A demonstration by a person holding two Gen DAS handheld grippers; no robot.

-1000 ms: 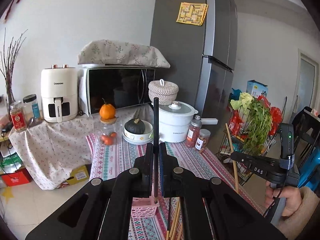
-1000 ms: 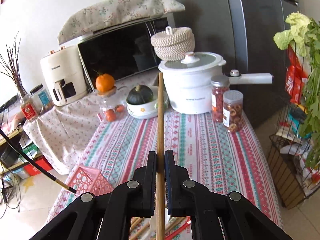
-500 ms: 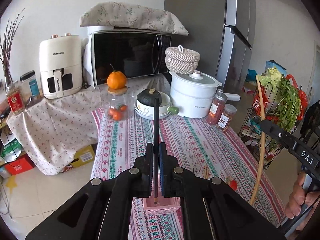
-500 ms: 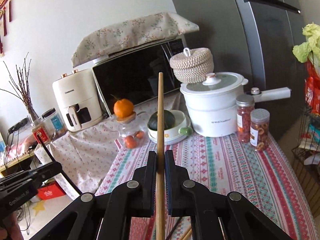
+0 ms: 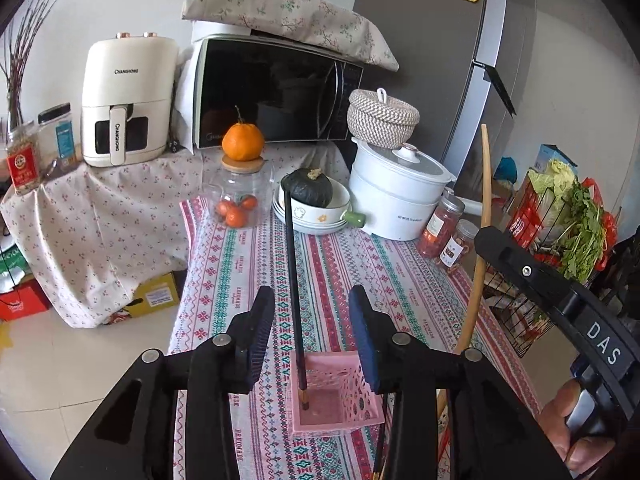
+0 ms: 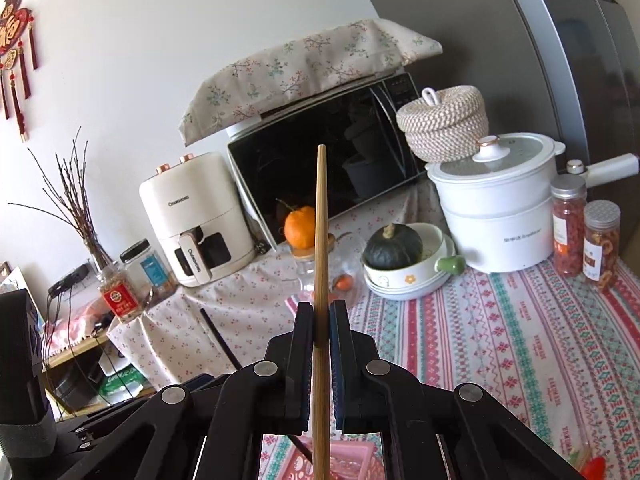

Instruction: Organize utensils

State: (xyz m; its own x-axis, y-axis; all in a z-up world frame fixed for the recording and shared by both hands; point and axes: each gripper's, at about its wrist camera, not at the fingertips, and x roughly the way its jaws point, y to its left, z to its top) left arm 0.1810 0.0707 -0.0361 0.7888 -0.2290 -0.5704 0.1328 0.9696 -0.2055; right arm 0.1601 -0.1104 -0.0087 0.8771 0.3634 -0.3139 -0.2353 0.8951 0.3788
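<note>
A: Kitchen corner, striped tablecloth point(image 5: 340, 264); microwave point(image 5: 276, 92), white pot point(image 5: 400, 196) and jars along the back.

B: Where is the black chopstick point(image 5: 294, 284)?

A: Standing near upright in the pink basket point(image 5: 336, 392), tip on the basket floor by its left wall. The left gripper point(image 5: 312, 340) has just been opening; the stick stands between the two pads and touches neither. Judged released.

B: And the bamboo chopstick point(image 6: 320, 280)?

A: Clamped in the right gripper point(image 6: 320, 320), jaws narrow on its shaft, long end pointing up and away. In the left view the stick hangs just right of the basket, lower end hidden behind the left gripper's arm.

B: Advice for the step?

A: Draw the left gripper straight back so a pad doesn't knock the black stick over. Bring the bamboo tip over the basket opening, lower until it rests on the floor, then let go. Lean it to the same wall so the pair sits together.
</note>
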